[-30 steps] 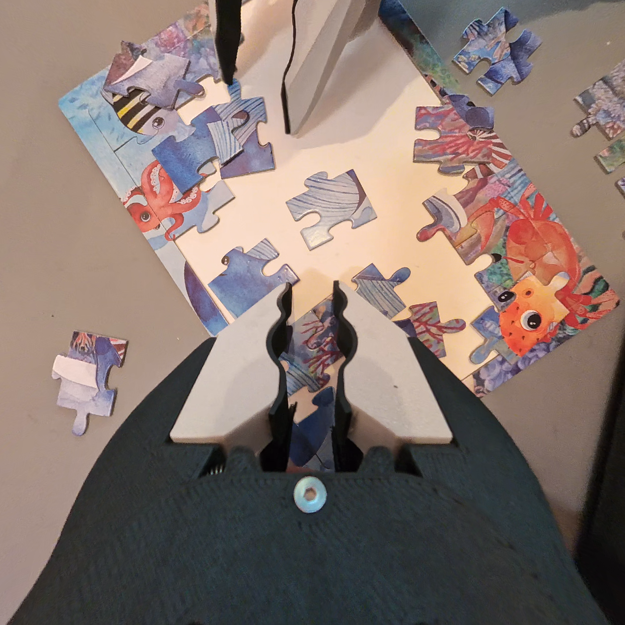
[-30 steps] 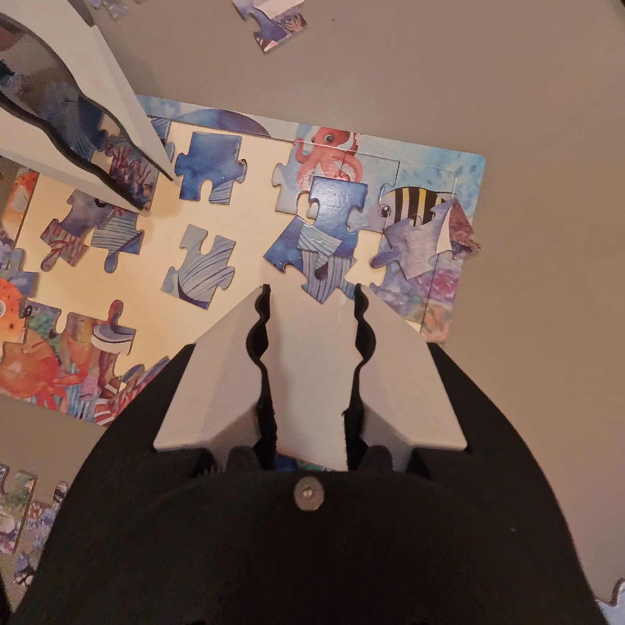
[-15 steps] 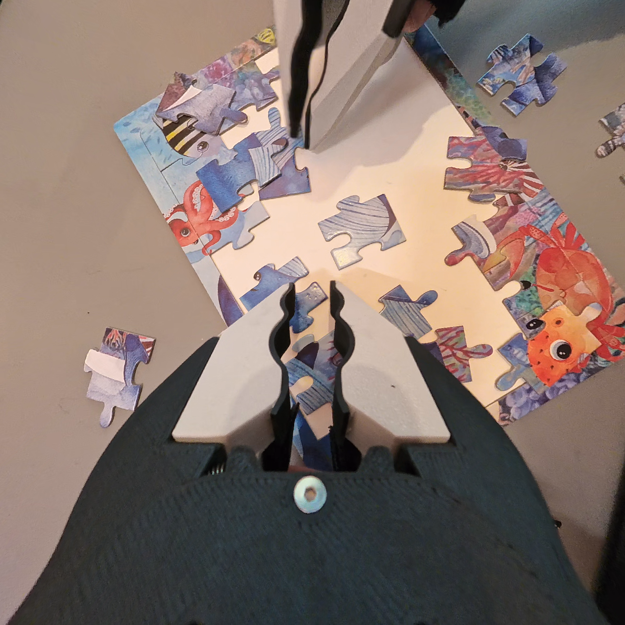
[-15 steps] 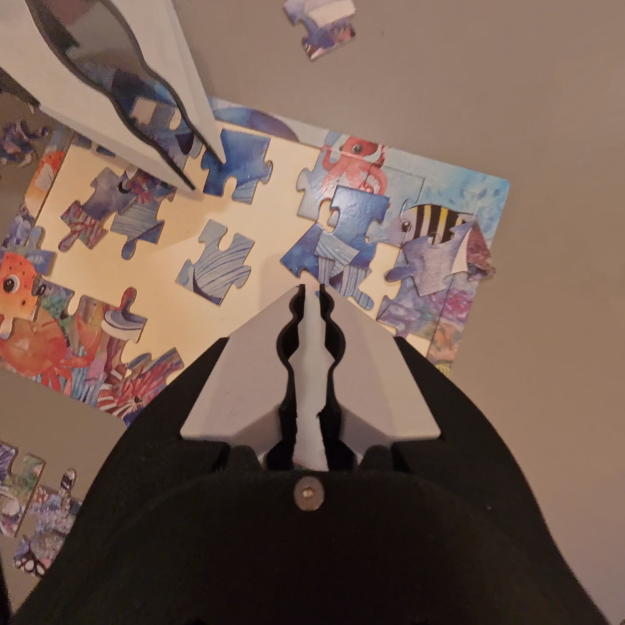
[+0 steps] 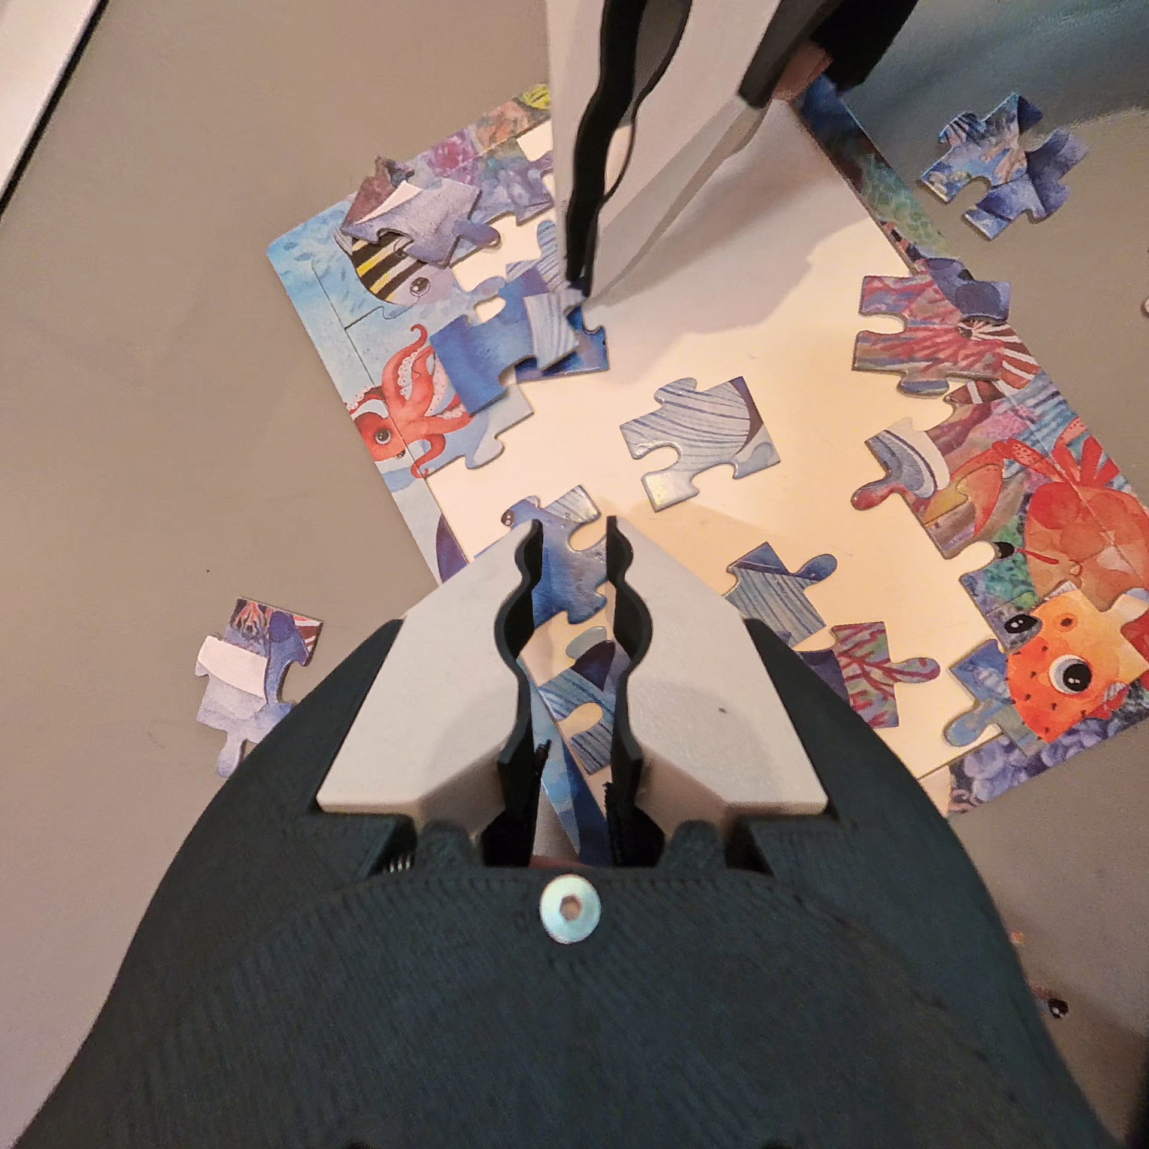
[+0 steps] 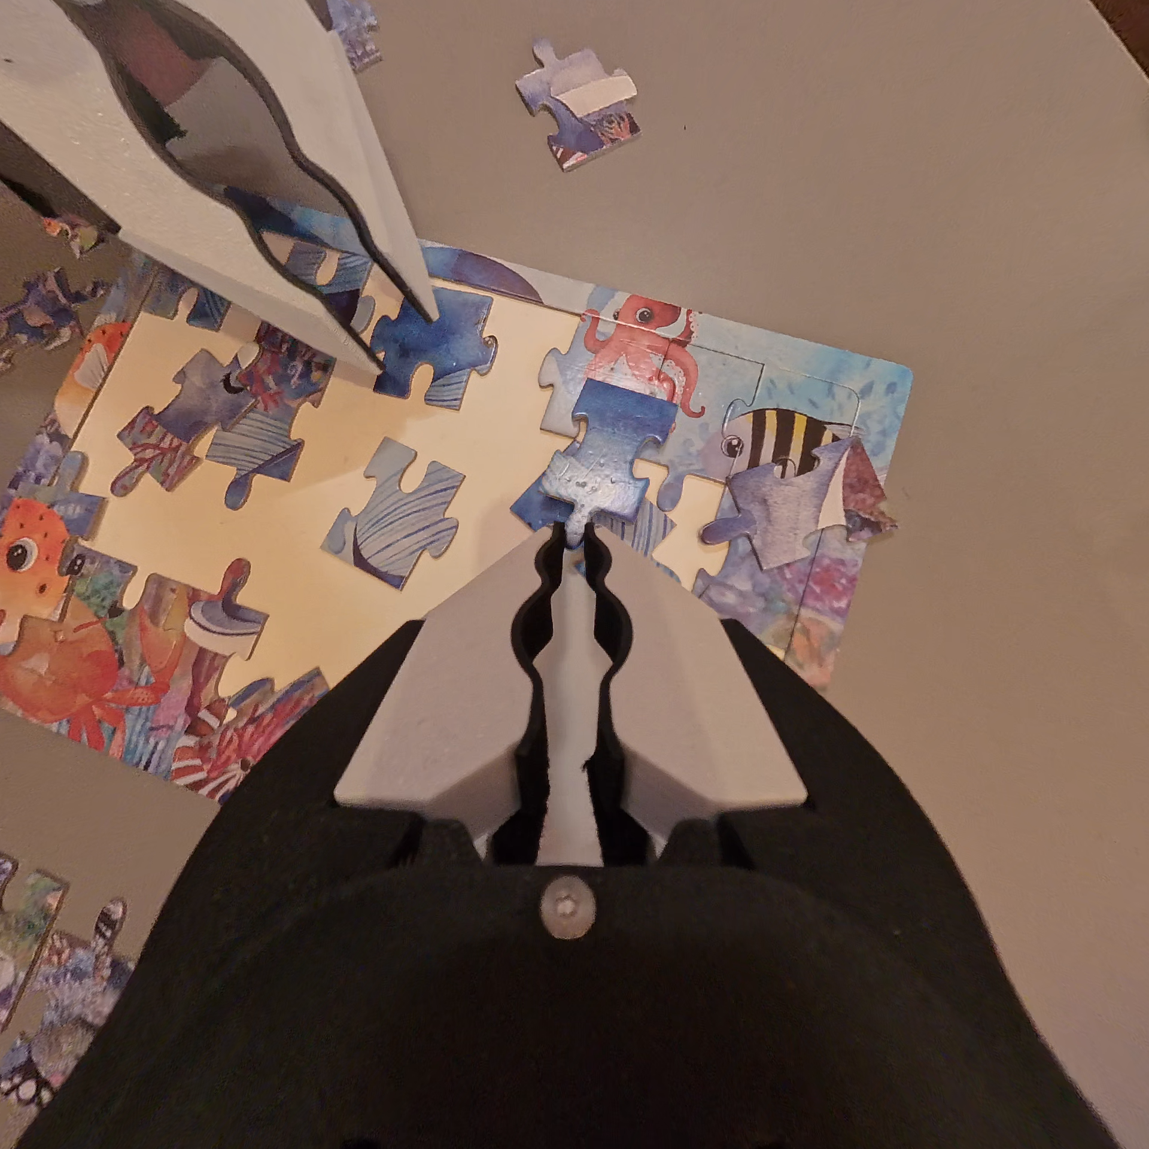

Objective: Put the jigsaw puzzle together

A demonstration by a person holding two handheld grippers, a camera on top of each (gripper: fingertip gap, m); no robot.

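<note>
The grey table (image 6: 870, 217) lies bare around my puzzle tray (image 6: 883, 385), cream floor (image 5: 715, 323) open mid-tray. My right gripper (image 6: 575, 539) pinches the blue piece's (image 6: 612, 454) tab; my left gripper (image 5: 572, 528) hovers slightly parted, grasping nothing.

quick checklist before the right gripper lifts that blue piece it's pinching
1. Grip: right gripper is shut on one tab of the dark blue cardboard puzzle piece only; not ok, shallow hold.
2. Piece free: it overlaps the red octopus piece and the blue striped piece beneath; not ok.
3. Lift path: the left gripper stands well aside; ok.
4. Left gripper empty: jaws apart over a loose blue piece; ok.
5. Matching slot in the puzzle tray: cannot tell.
</note>
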